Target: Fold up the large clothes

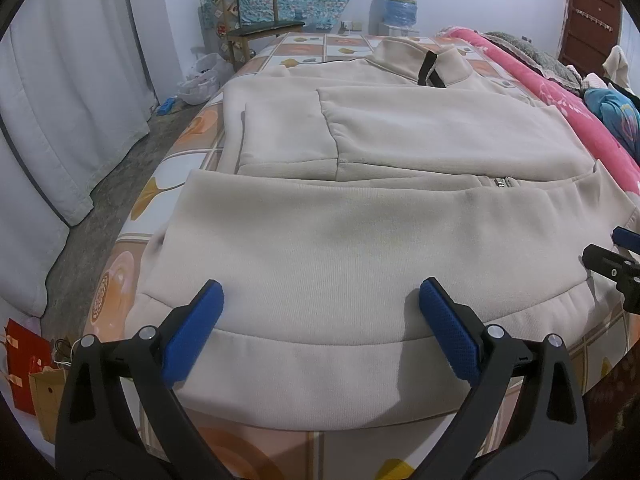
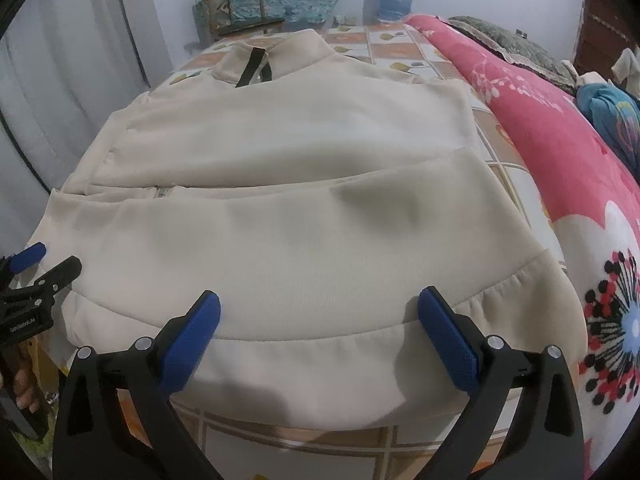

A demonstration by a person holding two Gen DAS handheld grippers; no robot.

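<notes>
— Lying flat on the bed (image 1: 312, 46), the cream jacket (image 1: 360, 216) runs lengthwise away from both tongs, collar far, hem nearest.

— And the tongs?

— Left tongs (image 1: 320, 328) and right tongs (image 2: 319, 334) both gape wide, empty, poised over the hem band, side by side; neither is nearer.

— Any containers?

— Gift bags (image 1: 28, 368) on the floor; contents not visible.
</notes>
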